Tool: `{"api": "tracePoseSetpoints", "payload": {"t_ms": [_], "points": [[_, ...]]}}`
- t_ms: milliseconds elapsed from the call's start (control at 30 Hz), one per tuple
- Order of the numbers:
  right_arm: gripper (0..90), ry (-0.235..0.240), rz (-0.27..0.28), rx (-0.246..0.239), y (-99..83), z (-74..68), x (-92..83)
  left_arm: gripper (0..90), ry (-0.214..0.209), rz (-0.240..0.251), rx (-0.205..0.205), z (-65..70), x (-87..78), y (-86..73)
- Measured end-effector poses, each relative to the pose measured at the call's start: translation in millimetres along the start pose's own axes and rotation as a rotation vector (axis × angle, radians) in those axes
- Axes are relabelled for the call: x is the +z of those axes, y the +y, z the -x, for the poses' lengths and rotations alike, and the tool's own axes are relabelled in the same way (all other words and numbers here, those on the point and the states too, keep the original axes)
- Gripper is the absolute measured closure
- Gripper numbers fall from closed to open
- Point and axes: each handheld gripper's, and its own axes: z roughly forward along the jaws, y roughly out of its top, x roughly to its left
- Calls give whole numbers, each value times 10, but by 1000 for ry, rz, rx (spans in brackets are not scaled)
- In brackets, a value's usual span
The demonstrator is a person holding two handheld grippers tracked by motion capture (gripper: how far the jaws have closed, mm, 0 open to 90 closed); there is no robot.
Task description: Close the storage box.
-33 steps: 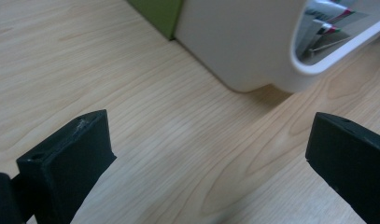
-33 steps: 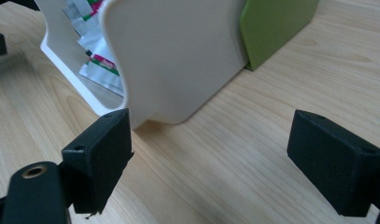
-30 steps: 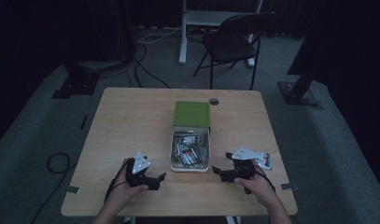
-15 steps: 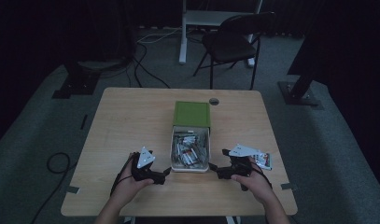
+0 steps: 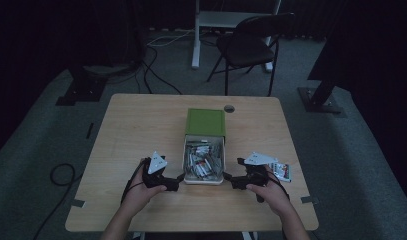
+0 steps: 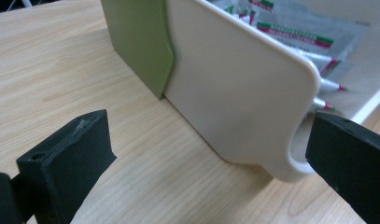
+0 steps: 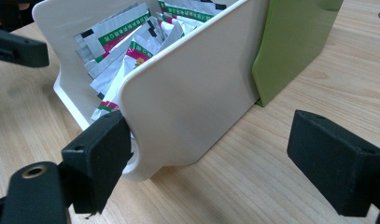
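Observation:
A white drawer [image 5: 185, 161] stands pulled out of its green sleeve [image 5: 205, 121] toward the table's front edge, packed with several silver sachets [image 5: 203, 157]. My left gripper [image 5: 180, 177] is open at the drawer's front left corner. In the left gripper view this gripper [image 6: 206, 168] faces the white side wall [image 6: 234, 93], with the corner just ahead of its right jaw. My right gripper [image 5: 228, 179] is open at the front right corner. The right gripper view shows that gripper [image 7: 220, 163] with its left jaw close against the drawer's rounded corner [image 7: 145, 163]. Neither gripper holds anything.
A loose sachet [image 5: 282, 171] lies on the table right of my right hand. A round cable hole [image 5: 229, 108] sits behind the green sleeve. Beyond the table stand a folding chair [image 5: 251, 45] and a desk leg [image 5: 196, 45]. Bare wood [image 5: 136, 130] spreads left of the box.
Both hands have slid a little inward and forward, bringing each gripper's jaws up to the front corners of the drawer. The drawer itself has not moved.

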Motion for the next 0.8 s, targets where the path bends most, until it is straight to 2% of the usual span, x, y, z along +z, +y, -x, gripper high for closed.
{"api": "tracePoseSetpoints", "payload": {"t_ms": [533,800], "points": [[127,7,1,7,7,14,17,11,6,-15,21,-42,83,64],[125,-2,7,27,7,29,35,11,4,-16,-1,-78,115,74]]}}
